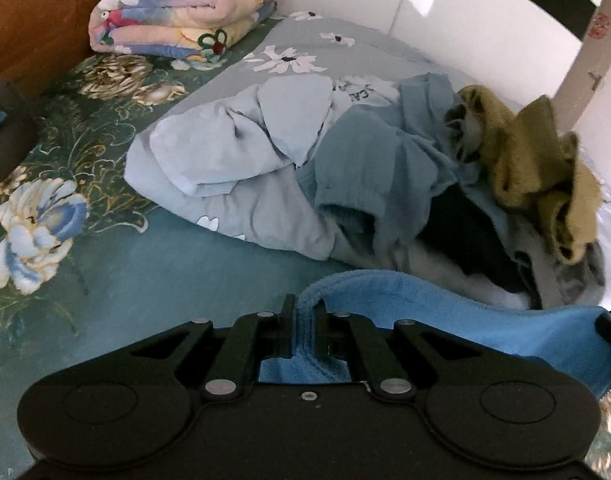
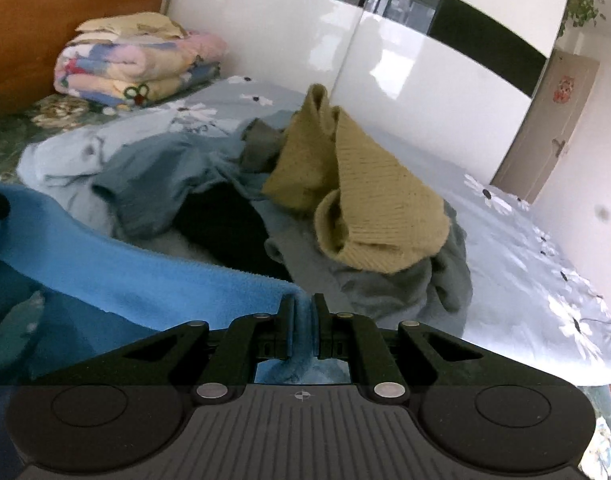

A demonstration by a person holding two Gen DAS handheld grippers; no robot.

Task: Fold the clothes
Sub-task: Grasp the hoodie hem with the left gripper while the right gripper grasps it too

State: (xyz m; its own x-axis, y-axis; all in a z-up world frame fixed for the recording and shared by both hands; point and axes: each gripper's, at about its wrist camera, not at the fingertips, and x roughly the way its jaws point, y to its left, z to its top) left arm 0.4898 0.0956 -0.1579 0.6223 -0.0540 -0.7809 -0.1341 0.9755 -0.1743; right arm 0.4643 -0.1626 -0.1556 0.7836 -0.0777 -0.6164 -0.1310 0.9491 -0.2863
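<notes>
The left tongs point(image 1: 304, 312) are clamped on the edge of a bright blue fleecy cloth point(image 1: 445, 304), and the right tongs point(image 2: 304, 312) pinch another part of that same edge; the blue cloth point(image 2: 125, 264) spans between the two, hanging slack below them above the bed. It looks picked up and spread for folding, with no fold made in it as far as can be seen.

Just beyond both tongs lies an unsorted heap: a dusty blue knit garment with a ribbed cuff point(image 1: 365, 160), something black point(image 2: 225, 220) under it, a grey piece point(image 2: 425, 280), and a mustard-yellow ribbed knit point(image 2: 365, 200) crumpled on top, ahead of the right tongs. None of these appears folded, so most of the task is left.

Farther out, ahead and left of the left tongs, a pale blue duvet with white daisies point(image 1: 233, 148) is bunched on the green floral bedsheet point(image 1: 65, 160). Farthest off, a folded pastel quilt stack point(image 1: 177, 12) sits by the orange headboard point(image 1: 37, 12).
</notes>
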